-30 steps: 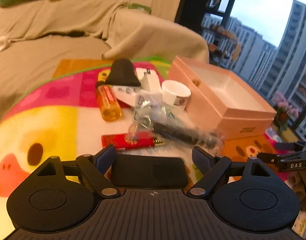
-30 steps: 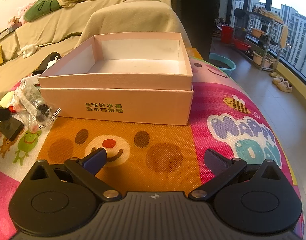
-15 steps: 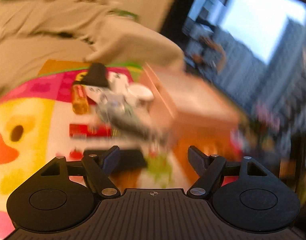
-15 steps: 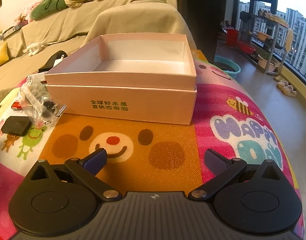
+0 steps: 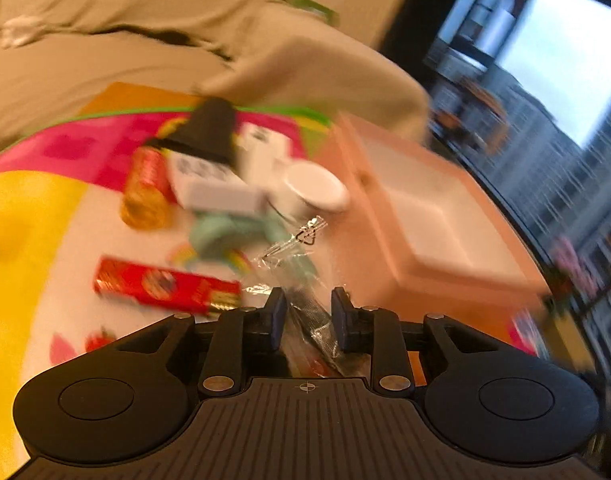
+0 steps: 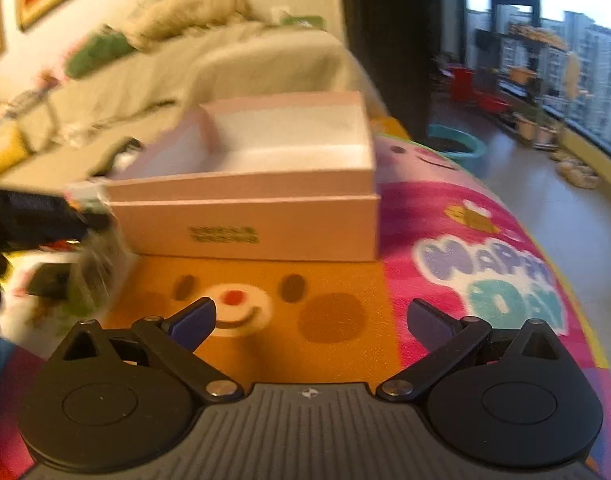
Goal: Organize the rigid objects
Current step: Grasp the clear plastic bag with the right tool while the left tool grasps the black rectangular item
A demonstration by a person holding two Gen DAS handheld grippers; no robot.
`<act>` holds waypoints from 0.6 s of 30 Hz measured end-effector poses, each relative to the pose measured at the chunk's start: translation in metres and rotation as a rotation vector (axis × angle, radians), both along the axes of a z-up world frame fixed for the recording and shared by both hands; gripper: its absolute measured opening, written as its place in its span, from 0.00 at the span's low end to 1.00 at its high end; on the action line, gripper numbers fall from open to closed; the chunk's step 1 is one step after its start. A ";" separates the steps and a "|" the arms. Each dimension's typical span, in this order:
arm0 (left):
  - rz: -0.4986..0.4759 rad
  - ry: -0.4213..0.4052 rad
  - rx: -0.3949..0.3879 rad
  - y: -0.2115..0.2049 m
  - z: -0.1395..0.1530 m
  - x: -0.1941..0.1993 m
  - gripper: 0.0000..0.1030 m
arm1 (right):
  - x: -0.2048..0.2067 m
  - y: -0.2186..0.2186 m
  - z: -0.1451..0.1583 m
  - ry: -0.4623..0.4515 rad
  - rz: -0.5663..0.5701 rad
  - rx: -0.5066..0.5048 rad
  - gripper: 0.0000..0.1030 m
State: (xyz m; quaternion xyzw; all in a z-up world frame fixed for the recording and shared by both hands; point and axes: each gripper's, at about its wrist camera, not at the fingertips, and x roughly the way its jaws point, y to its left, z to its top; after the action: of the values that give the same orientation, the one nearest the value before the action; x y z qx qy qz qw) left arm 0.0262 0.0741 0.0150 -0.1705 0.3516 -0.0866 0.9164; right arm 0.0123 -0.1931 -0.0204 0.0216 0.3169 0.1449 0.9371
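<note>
The pink box [image 5: 445,216] on the mat holds nothing (white inside). The left gripper [image 5: 304,314], wide a second ago, now pinches the clear bag [image 5: 305,280] beside the box; the right gripper [image 6: 311,320] stays wide, holding nothing.

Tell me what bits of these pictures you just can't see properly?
- Clear plastic bag, left wrist view: the contents are dark and blurred, cut off behind the left gripper.
- Green print on the pink box, right wrist view: smeared by motion blur.
- Red packet, left wrist view: label too blurred.
</note>
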 end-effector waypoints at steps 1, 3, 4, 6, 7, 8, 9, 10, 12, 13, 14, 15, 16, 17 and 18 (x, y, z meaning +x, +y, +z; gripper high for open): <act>-0.040 0.003 0.005 -0.003 0.000 -0.006 0.27 | -0.003 -0.001 0.001 -0.011 0.030 0.019 0.99; -0.152 0.029 -0.028 -0.012 -0.001 -0.022 0.27 | -0.010 0.001 0.004 -0.035 0.100 0.034 0.99; -0.206 0.045 -0.057 -0.015 -0.001 -0.026 0.27 | -0.014 0.004 0.006 -0.048 0.139 0.034 0.99; -0.272 0.058 -0.114 -0.012 0.000 -0.032 0.26 | -0.023 0.015 0.009 -0.037 0.235 0.051 0.99; -0.268 0.035 -0.116 -0.008 0.005 -0.036 0.26 | -0.026 0.021 0.010 -0.015 0.290 0.073 0.98; -0.246 -0.004 -0.090 0.000 0.011 -0.039 0.27 | -0.030 0.030 0.012 0.003 0.346 0.089 0.95; -0.212 -0.040 -0.050 0.008 0.017 -0.039 0.27 | -0.034 0.041 0.013 0.007 0.393 0.089 0.93; -0.168 -0.063 -0.012 0.017 0.021 -0.038 0.27 | -0.038 0.050 0.015 0.006 0.422 0.083 0.92; -0.071 -0.075 0.043 0.040 0.025 -0.032 0.27 | -0.042 0.072 0.016 0.014 0.457 0.077 0.85; -0.048 -0.067 0.049 0.049 0.023 -0.026 0.27 | -0.041 0.084 0.015 0.031 0.472 0.064 0.63; -0.039 -0.053 0.051 0.058 0.020 -0.022 0.27 | -0.040 0.092 0.013 0.048 0.478 0.039 0.34; -0.044 -0.041 0.051 0.068 0.013 -0.021 0.27 | -0.038 0.098 0.012 0.070 0.473 0.006 0.32; -0.051 -0.032 0.052 0.071 0.008 -0.021 0.27 | -0.037 0.099 0.012 0.066 0.471 0.005 0.30; -0.056 -0.025 0.059 0.071 0.004 -0.022 0.27 | -0.037 0.096 0.014 0.066 0.465 0.010 0.30; -0.061 -0.021 0.064 0.073 0.000 -0.020 0.27 | -0.036 0.091 0.014 0.067 0.448 0.004 0.30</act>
State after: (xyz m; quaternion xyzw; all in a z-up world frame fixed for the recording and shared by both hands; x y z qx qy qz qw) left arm 0.0060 0.1469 0.0153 -0.1292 0.3498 -0.1049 0.9219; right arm -0.0236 -0.1018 -0.0065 -0.0427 0.3443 0.3492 0.8704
